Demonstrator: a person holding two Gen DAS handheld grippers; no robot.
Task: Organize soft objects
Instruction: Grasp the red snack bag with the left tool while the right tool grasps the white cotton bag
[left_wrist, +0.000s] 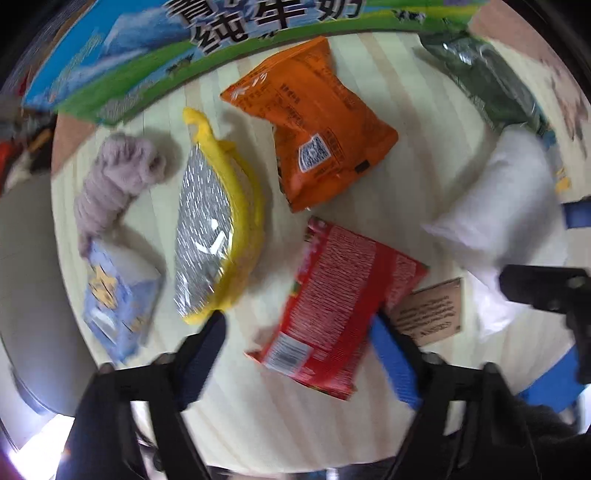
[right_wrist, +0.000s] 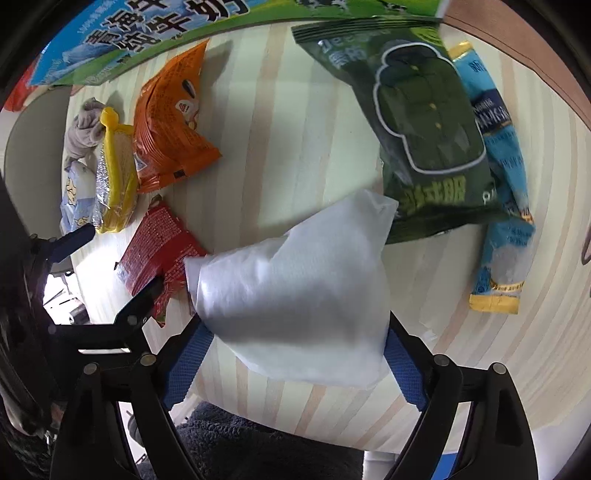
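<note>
Pale striped wood tabletop (right_wrist: 288, 110) carries the scattered packets; the right gripper (right_wrist: 295, 350) is clenched on a white soft pouch (right_wrist: 295, 288), which bulges between its blue fingers (right_wrist: 402, 365) and is lifted off the wood; the left gripper (left_wrist: 299, 354) is spread wide, a red packet (left_wrist: 340, 295) lying between its fingers; an orange packet (left_wrist: 317, 122) lies beyond the tips.
</note>
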